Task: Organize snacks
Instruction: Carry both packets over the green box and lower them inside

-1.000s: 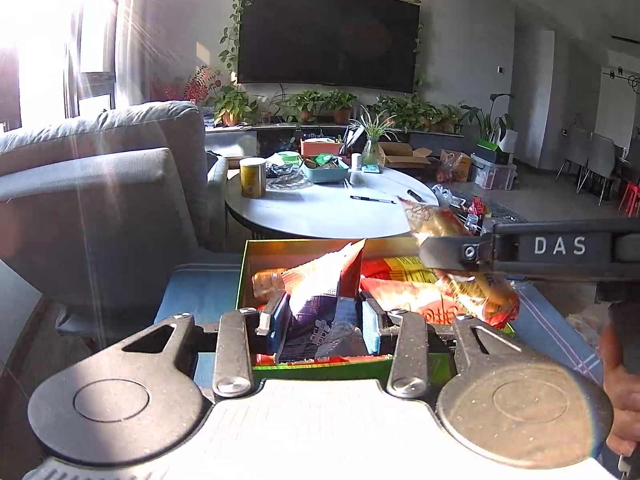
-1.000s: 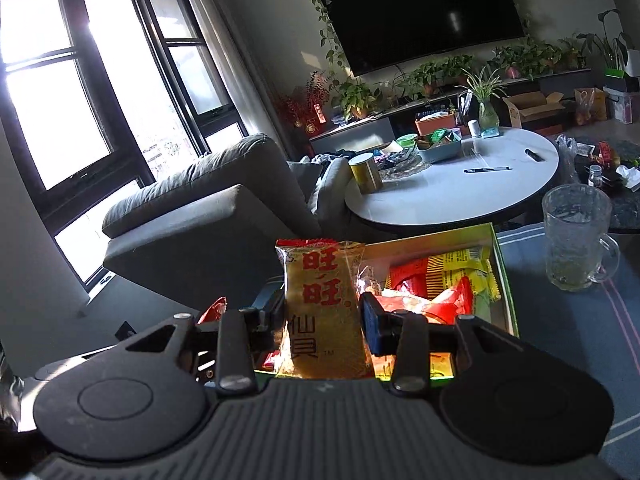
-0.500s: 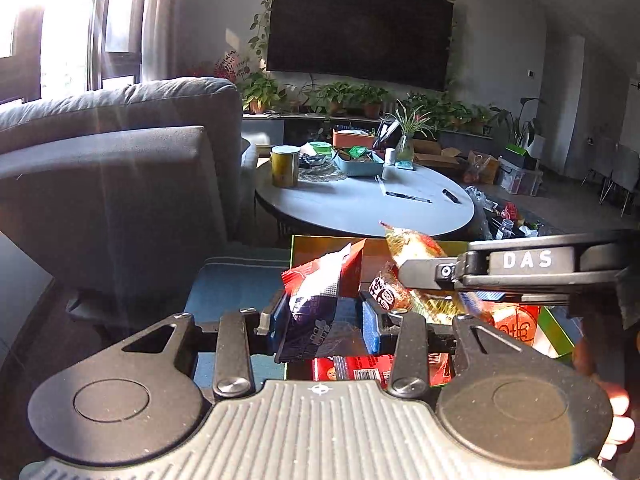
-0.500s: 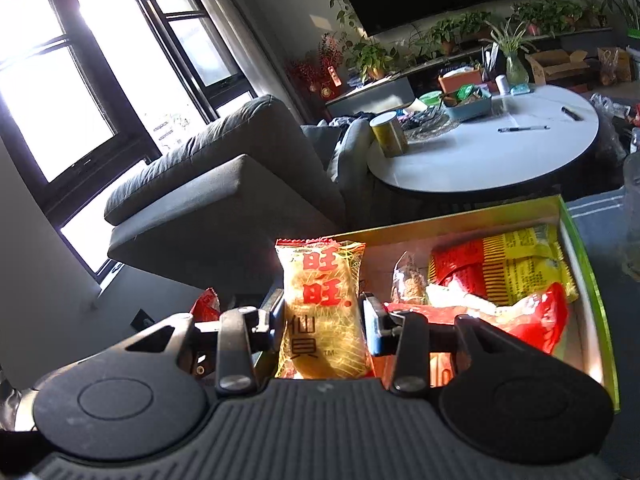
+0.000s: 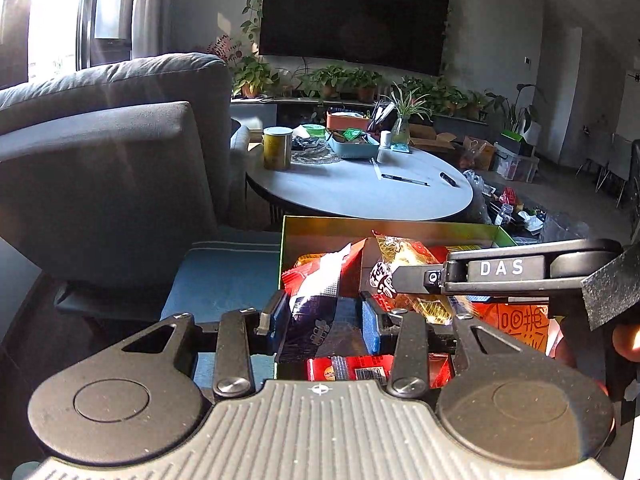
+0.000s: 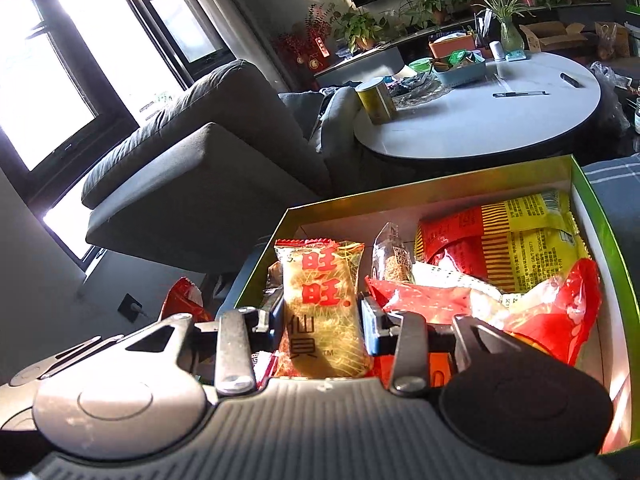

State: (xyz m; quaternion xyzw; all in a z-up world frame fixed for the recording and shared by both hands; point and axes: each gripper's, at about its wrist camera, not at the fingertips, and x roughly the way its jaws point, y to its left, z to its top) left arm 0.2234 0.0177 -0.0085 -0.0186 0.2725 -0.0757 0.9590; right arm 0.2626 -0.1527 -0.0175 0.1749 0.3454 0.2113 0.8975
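A green-rimmed box (image 6: 420, 192) holds several snack packets, among them a large yellow-and-red one (image 6: 504, 236) and a red one (image 6: 460, 304). My left gripper (image 5: 320, 314) is shut on a purple, white and red snack packet (image 5: 316, 292), held just above the box's near left corner (image 5: 282, 240). My right gripper (image 6: 322, 314) is shut on a yellow rice cracker packet (image 6: 320, 280) with red characters, upright over the left part of the box. In the left wrist view that yellow packet (image 5: 404, 254) sticks out of the right gripper's side, marked DAS.
The box stands on a blue striped cloth (image 5: 224, 276). A grey sofa (image 5: 100, 160) lies to the left. Behind the box is a round white table (image 5: 360, 196) with a yellow can (image 5: 276, 148), a blue tray and pens. A hand's fingers (image 5: 626, 338) show at the right edge.
Both grippers have sunk and come closer over the box, each still gripping its packet. The box fills more of the right wrist view, and the glass mug has left it.
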